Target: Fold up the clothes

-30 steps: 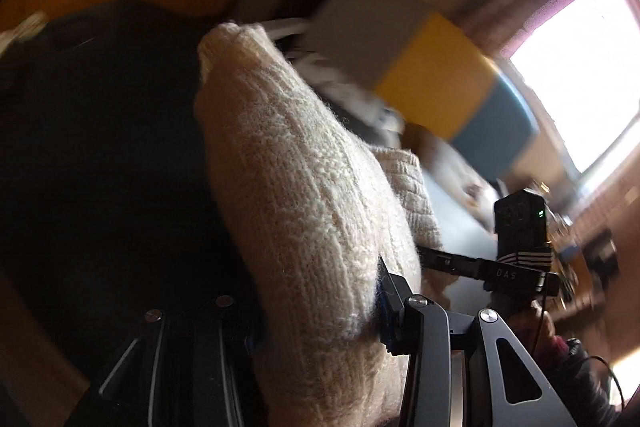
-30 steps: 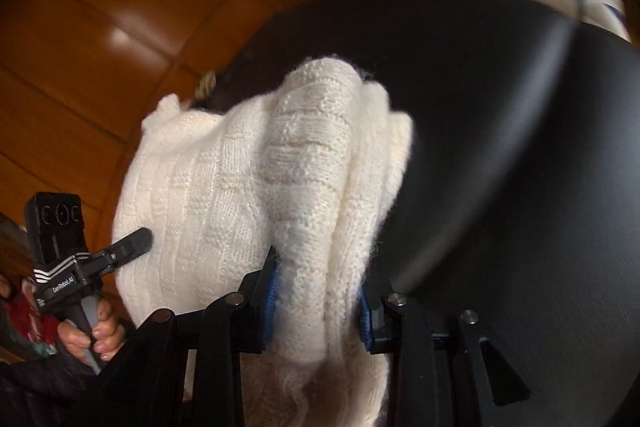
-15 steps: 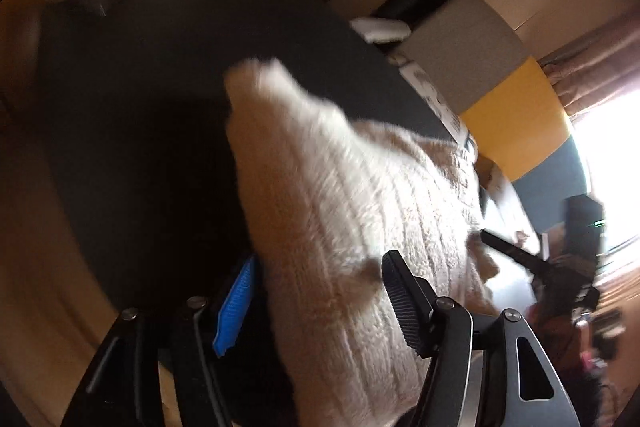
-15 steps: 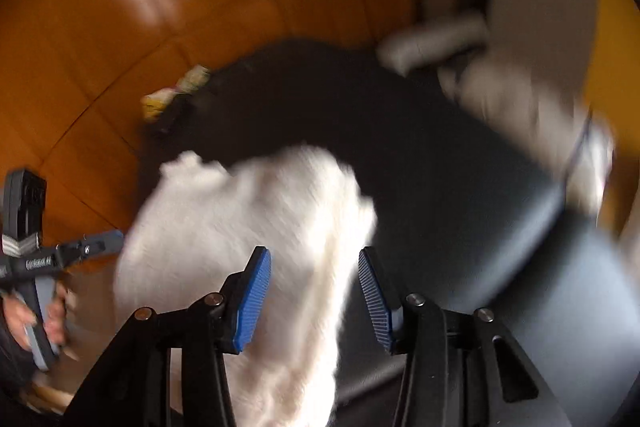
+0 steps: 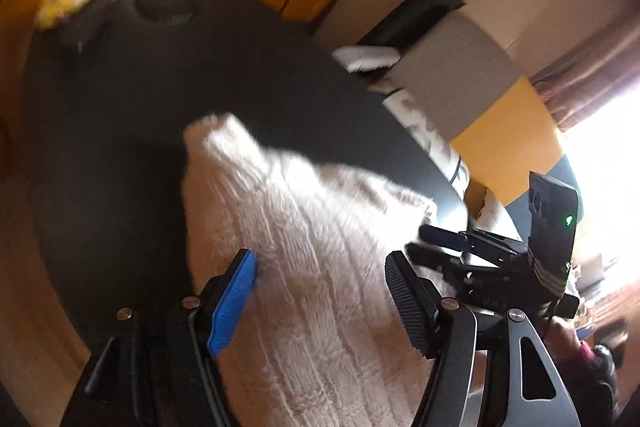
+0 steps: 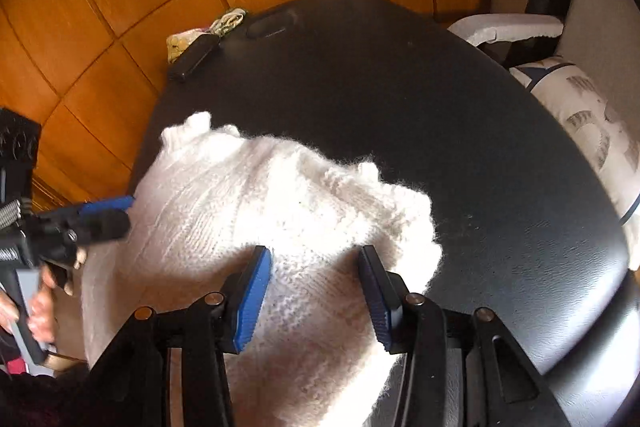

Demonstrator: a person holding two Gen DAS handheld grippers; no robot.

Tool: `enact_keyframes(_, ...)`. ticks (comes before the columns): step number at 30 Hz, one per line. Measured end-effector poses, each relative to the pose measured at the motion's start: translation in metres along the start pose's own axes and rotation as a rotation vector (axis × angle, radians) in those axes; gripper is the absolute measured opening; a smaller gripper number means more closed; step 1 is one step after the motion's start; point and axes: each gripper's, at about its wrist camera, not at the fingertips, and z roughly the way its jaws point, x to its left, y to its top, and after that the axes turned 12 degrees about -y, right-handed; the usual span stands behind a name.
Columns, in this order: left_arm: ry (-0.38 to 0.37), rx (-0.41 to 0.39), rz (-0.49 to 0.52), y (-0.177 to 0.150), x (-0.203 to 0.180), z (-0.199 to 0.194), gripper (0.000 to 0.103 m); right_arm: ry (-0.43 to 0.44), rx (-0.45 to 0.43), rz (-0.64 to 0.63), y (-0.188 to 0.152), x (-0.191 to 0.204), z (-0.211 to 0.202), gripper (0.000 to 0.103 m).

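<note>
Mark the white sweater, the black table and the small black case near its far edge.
white sweater (image 6: 280, 203): right wrist view, knit middle.
black table (image 6: 460, 131): right wrist view, bare top.
small black case (image 6: 194, 58): right wrist view, its top face.

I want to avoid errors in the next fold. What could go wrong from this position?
1. Both tools are open, so the white knit sweater lies loose on the black table. Its bunched far edge may unfold or stay uneven.
2. The left tool and right tool are close together and might collide when they grasp again.
</note>
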Motion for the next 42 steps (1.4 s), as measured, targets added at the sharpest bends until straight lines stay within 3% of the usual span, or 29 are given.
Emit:
enact_keyframes(4,0.07,-0.016,0.052,-0.015,-0.011,0.004,0.069,-0.025,-0.014,-0.01,0.005,0.005,0.002,0.045)
enact_keyframes(6,0.101,-0.014,0.086,-0.019,-0.019,0.006,0.07,-0.063,-0.043,-0.037,0.002,0.01,-0.018,0.045)
enact_keyframes(10,0.104,-0.053,0.08,-0.021,-0.02,-0.007,0.07,-0.03,-0.128,-0.134,-0.016,0.038,-0.064,0.045)
enact_keyframes(13,0.111,-0.094,0.069,-0.027,-0.02,-0.022,0.07,-0.043,-0.106,-0.208,-0.038,0.059,-0.071,0.045)
enact_keyframes(16,0.118,-0.109,0.075,-0.043,-0.023,-0.031,0.071,-0.137,-0.011,-0.158,-0.058,0.053,-0.04,0.043)
enact_keyframes(20,0.161,-0.048,0.119,-0.064,-0.03,-0.015,0.072,-0.126,-0.085,-0.038,-0.071,0.038,-0.037,0.043)
enact_keyframes(23,0.202,-0.054,0.17,-0.07,-0.038,-0.012,0.075,-0.146,-0.106,0.013,-0.068,0.043,-0.048,0.043)
enact_keyframes(26,0.236,-0.059,0.161,-0.069,-0.042,-0.025,0.075,-0.149,-0.191,0.1,-0.072,0.052,-0.074,0.045)
enact_keyframes(29,0.335,-0.109,0.14,-0.071,-0.047,-0.054,0.08,-0.154,-0.283,0.183,-0.08,0.068,-0.106,0.045)
enact_keyframes(31,0.375,-0.145,0.144,-0.074,-0.052,-0.073,0.086,-0.193,-0.308,0.202,-0.087,0.078,-0.122,0.051)
enact_keyframes(36,0.426,-0.22,0.21,-0.089,-0.072,-0.109,0.092,-0.322,-0.34,0.19,-0.099,0.108,-0.146,0.053)
enact_keyframes(42,0.409,-0.283,0.26,-0.098,-0.093,-0.137,0.093,-0.327,-0.344,0.178,-0.099,0.122,-0.147,0.053)
